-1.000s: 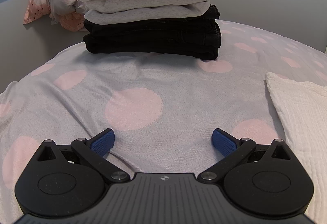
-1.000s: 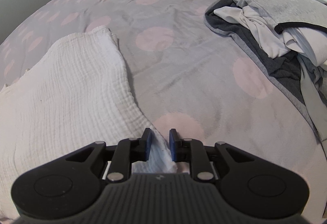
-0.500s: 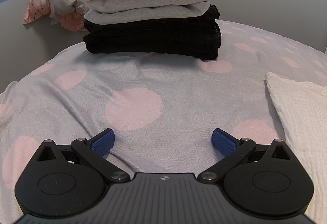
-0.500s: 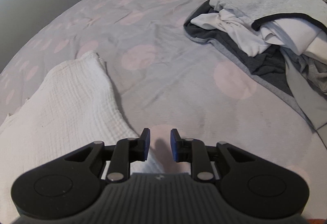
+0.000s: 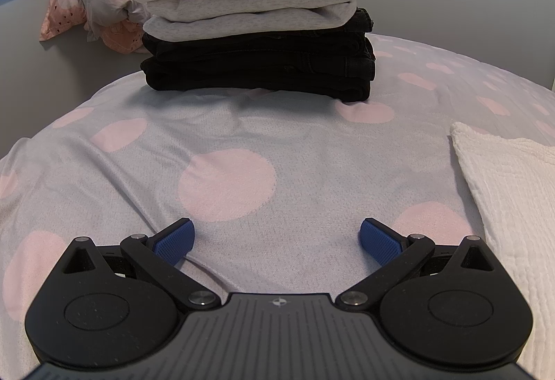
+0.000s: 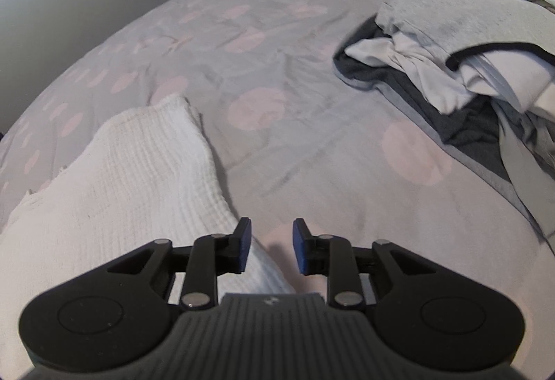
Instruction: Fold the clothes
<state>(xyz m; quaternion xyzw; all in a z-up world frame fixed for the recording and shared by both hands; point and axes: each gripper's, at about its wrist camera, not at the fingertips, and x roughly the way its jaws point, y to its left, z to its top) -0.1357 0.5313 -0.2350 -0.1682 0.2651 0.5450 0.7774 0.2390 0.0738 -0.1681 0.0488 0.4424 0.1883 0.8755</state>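
Two tools over bed [image 5: 225, 137] — right tool [image 6: 269, 246] opening, white cloth [image 6: 121, 189] beneath

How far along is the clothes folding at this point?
Done: a folded stack sits at the far side of the bed. In hand: nothing; the white textured cloth lies flat, the right gripper opening beside its corner, the left gripper open over bare cover. Left: the unfolded pile.

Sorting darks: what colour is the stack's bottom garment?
Black, clearest in the left wrist view.
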